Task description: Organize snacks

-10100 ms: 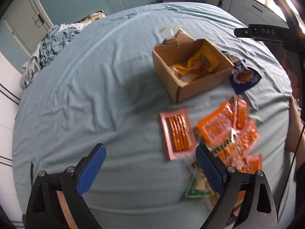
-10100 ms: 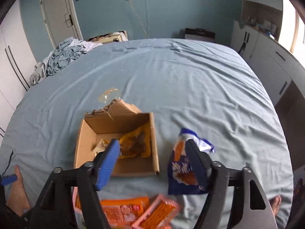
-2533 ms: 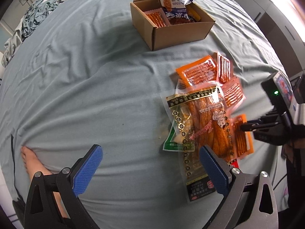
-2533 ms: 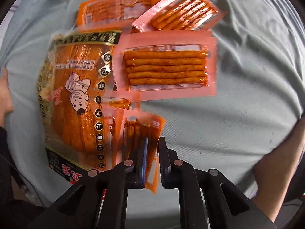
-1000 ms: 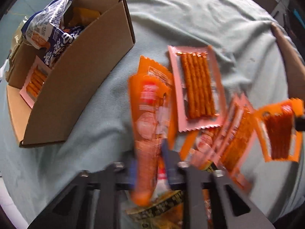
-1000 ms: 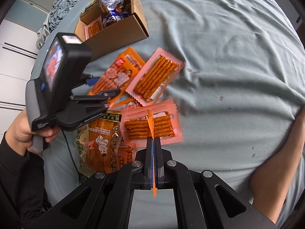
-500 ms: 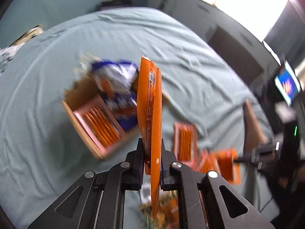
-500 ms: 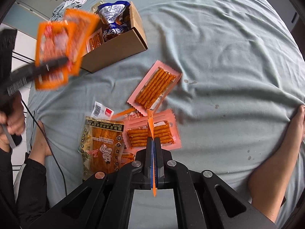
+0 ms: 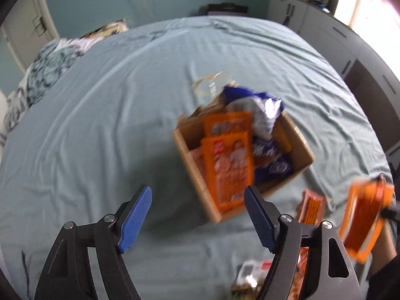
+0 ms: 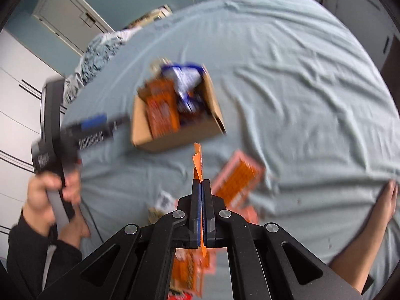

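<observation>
An open brown cardboard box (image 9: pixel 297 150) is placed on a bed covered with a pale blue-grey sheet (image 9: pixel 105 115). In the box, two flat orange snack packets (image 9: pixel 228 165) are seen leaning at its left part, the lower one overlapping the near rim. Beside them, crumpled blue-and-white snack bags (image 9: pixel 260 115) are packed. The picture is blurred, so the print on the packets cannot be read.

The left hand-held gripper (image 9: pixel 197 215) is seen above the sheet, just in front of the box. Its jaws are opening, and nothing is found between the blue pads (image 9: pixel 136 215).

The right hand-held gripper (image 10: pixel 202 215) is clenched on a thin orange snack packet with dark red sticks (image 9: pixel 362 220), which is seen edge-on in the right wrist view and hangs in the air to the right of the box.

On the sheet, near the right front corner of the box, a pink packet of orange sticks (image 10: pixel 237 177) is lying. More packets (image 10: pixel 190 275) are partly hidden under the right hand-held gripper. A bare foot (image 10: pixel 385 200) rests on the sheet at the right. A heap of patterned laundry (image 9: pixel 47 65) is seen at the far left edge of the bed.
</observation>
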